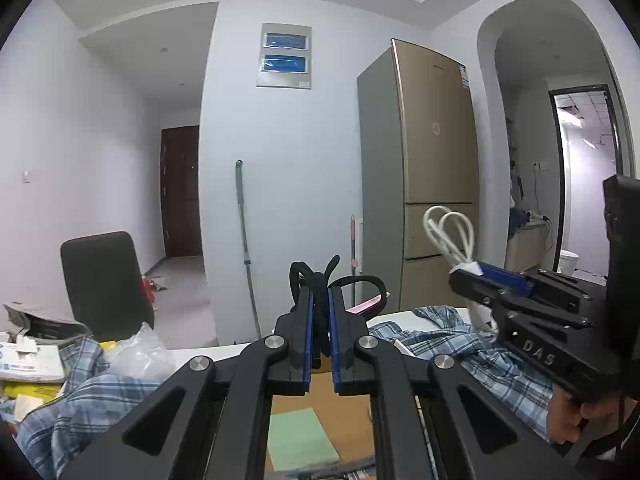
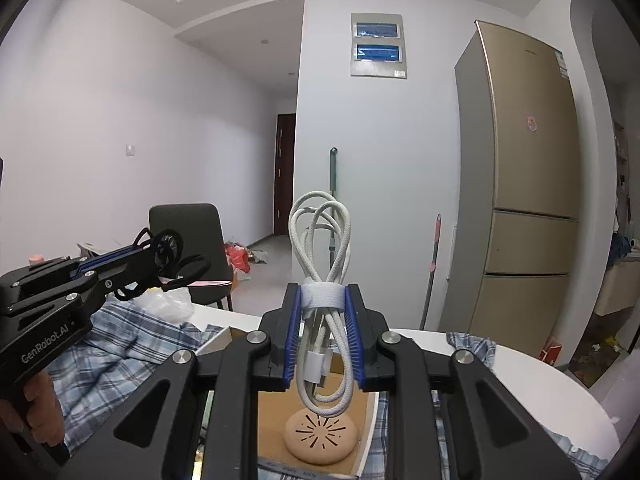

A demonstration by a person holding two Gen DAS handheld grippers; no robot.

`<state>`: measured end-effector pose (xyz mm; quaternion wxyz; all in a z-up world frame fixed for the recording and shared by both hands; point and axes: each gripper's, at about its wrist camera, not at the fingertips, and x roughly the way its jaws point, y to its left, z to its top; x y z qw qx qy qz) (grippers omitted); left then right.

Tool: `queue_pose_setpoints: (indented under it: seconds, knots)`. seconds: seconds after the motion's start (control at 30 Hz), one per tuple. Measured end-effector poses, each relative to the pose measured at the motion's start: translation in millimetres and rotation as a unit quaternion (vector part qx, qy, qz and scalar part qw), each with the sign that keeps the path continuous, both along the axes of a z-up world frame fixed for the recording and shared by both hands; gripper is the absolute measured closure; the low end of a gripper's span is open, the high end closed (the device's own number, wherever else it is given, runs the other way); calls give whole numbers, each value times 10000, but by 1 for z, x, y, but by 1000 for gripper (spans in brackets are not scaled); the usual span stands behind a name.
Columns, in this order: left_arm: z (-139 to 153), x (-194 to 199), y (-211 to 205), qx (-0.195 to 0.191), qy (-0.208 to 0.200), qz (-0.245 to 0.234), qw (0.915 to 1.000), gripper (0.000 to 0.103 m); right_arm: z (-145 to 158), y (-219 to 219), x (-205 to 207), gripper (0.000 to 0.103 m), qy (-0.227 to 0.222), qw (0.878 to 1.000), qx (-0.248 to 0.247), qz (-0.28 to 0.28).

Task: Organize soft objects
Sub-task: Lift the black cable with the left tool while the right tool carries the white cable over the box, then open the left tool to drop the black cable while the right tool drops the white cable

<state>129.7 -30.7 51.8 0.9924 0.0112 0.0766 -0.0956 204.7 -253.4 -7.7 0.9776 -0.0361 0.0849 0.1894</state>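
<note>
Above cardboard box (image 2: 352, 396), right gripper (image 2: 322, 312) clamps upright white cable (image 2: 320, 240); left gripper (image 1: 320, 320) clamps black cable (image 1: 316, 280).

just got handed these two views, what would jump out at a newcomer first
The right gripper holds a strapped white cable bundle upright above a cardboard box with a tan round pad in it. Left of it, the left gripper grips a black cable bundle. Behind, a gold fridge dominates the right.
</note>
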Motion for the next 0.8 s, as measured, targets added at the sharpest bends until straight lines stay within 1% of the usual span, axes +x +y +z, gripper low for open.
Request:
queue_pose_setpoints:
  seconds: [0.17, 0.3, 0.43, 0.53, 0.63, 0.67, 0.8]
  knots:
    - [-25, 20, 3, 28, 152, -6, 9999, 95, -28, 3, 15, 82, 59, 10000, 14, 14]
    - [-44, 33, 6, 73, 308, -18, 9995, 95, -47, 1, 25, 82, 255, 9997, 52, -13]
    - [-60, 37, 4, 88, 382, -72, 9992, 95, -62, 3, 32, 82, 386, 9992, -47, 12]
    - [-71, 38, 4, 54, 390, -171, 9991, 95, -69, 4, 34, 82, 461, 9989, -86, 71]
    - [-82, 42, 6, -19, 449, -130, 9989, 95, -72, 7, 37, 82, 570, 9982, -112, 163]
    - [-84, 45, 7, -54, 537, -110, 9985, 95, -71, 6, 37, 82, 555, 9983, -96, 150]
    - [-86, 49, 12, -154, 602, -65, 9980, 95, -71, 6, 37, 82, 557, 9983, -97, 152]
